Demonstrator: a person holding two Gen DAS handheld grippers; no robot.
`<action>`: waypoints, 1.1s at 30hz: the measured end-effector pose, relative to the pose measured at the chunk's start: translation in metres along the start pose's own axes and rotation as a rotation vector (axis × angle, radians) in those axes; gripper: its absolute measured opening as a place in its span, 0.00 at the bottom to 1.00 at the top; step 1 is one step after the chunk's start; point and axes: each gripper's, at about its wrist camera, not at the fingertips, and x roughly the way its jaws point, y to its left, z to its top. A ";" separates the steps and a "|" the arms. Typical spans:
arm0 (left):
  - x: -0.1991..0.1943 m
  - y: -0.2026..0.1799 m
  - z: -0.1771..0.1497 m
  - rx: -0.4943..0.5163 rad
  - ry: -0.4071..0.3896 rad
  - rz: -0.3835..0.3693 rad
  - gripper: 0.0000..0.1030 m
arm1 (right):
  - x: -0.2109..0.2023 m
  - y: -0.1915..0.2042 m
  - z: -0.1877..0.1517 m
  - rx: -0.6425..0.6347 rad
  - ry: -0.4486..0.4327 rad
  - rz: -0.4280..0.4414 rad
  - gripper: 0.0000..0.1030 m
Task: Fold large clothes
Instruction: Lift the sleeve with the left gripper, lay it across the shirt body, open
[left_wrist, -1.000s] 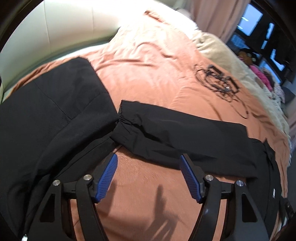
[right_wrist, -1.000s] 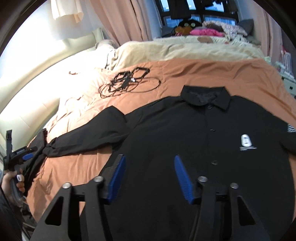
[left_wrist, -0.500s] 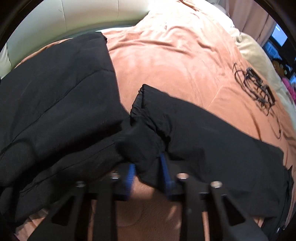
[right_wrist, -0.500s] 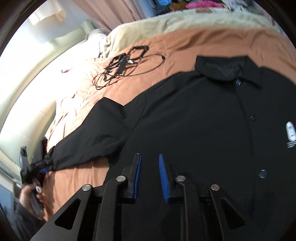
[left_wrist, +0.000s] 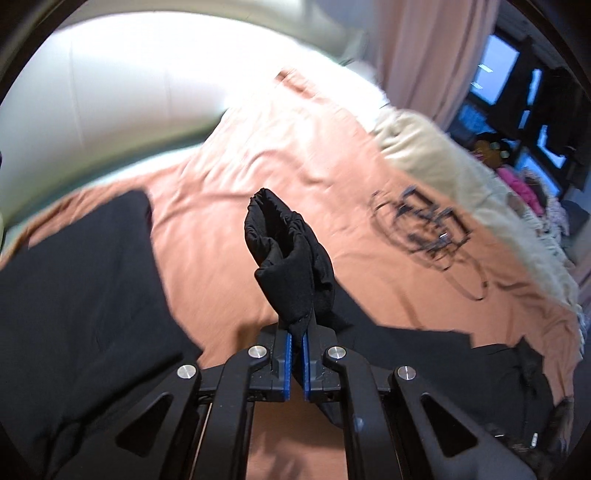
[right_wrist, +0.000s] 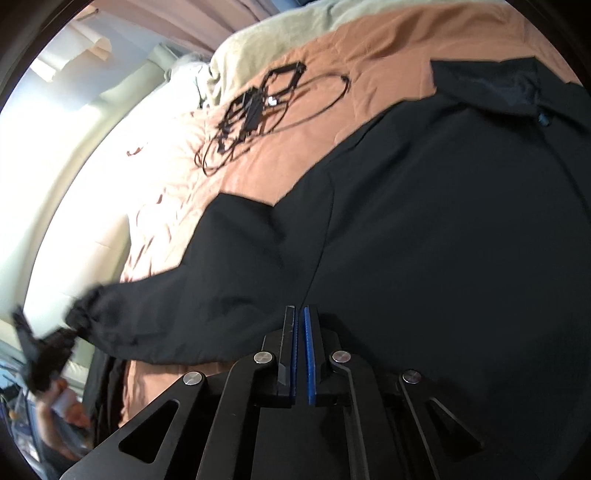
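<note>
Left wrist view showed the left claw (left_wrist: 295, 334) pinching the bunched cuff (left_wrist: 286, 251) of the black shirt's sleeve, lifted clear of the orange bedspread (left_wrist: 258, 155). From that claw the sleeve (right_wrist: 207, 295) ran off to its right toward the shirt's body (right_wrist: 461, 240), its long axis lying across the bed. The right claw (right_wrist: 300, 314), pads pressed nearly together, sat low at the shirt's side seam; whether cloth lay between them could not be told. Folding the sleeve inward would likely mean carrying the cuff rightward, toward the right claw.
</note>
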 end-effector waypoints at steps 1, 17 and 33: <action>-0.005 -0.007 0.004 0.011 -0.011 -0.013 0.06 | 0.004 -0.001 -0.001 0.004 0.009 -0.015 0.04; -0.112 -0.159 0.045 0.235 -0.170 -0.221 0.06 | -0.062 -0.036 0.004 0.063 -0.053 0.056 0.56; -0.170 -0.338 -0.007 0.447 -0.172 -0.400 0.05 | -0.195 -0.127 0.001 0.121 -0.167 0.002 0.57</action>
